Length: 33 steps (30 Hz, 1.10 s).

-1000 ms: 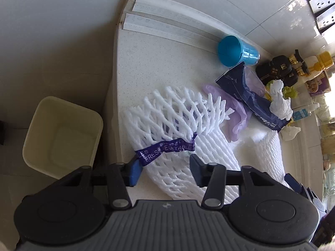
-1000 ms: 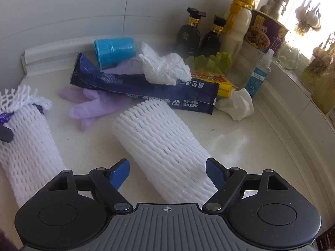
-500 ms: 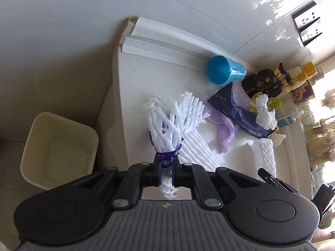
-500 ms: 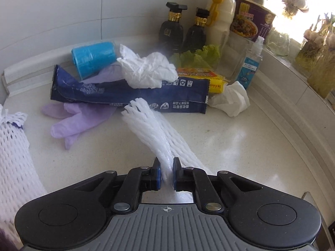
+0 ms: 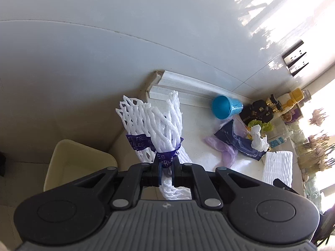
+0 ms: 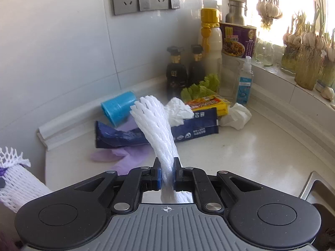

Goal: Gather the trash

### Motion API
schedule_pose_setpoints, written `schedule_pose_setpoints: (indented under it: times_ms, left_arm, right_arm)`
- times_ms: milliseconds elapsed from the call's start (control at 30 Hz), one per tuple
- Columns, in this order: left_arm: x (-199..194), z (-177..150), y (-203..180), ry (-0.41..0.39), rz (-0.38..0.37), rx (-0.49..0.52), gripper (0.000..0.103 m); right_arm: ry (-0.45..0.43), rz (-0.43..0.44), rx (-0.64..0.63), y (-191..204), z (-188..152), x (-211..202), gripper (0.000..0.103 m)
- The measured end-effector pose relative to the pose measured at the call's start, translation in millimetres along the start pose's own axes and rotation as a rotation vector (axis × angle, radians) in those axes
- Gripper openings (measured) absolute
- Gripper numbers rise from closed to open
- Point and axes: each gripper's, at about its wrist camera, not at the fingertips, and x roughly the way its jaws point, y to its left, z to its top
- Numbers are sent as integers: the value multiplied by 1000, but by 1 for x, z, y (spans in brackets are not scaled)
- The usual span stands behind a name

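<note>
The bench (image 5: 201,125) ends at lower centre of the left wrist view, and past its edge a cream bin (image 5: 69,163) stands open on the floor at lower left. In the right wrist view bare bench runs along the right side to a raised ledge, with a sink corner (image 6: 316,190) at lower right. The far part is crowded: blue cup (image 6: 118,107), navy wrapper (image 6: 194,128), purple glove (image 6: 121,156), crumpled tissue (image 6: 235,116), dark bottles. The left gripper (image 5: 166,172) has its fingers closed tight on the banded foam net (image 5: 155,123), held off the bench. The right gripper (image 6: 167,174) pinches a plain foam net (image 6: 156,129), lifted, pointing toward the wall.
</note>
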Motion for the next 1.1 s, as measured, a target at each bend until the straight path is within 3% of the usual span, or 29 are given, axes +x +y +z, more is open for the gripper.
schedule_pose_setpoints:
  times_ms: [300, 600, 833, 1100]
  left_arm:
    - [-38, 9, 44, -43, 17, 13, 7]
    - [-52, 3, 81, -81, 88, 51, 7]
    - [-34, -9, 115, -38, 159, 35, 7]
    - [16, -22, 132, 16, 204, 57, 7]
  right_arm:
    - [-24, 178, 50, 60, 5, -34, 8]
    - [35, 341, 20, 137, -4, -42, 8]
    - [125, 454, 3, 196, -26, -27, 8]
    - [257, 530, 37, 246, -71, 29, 8]
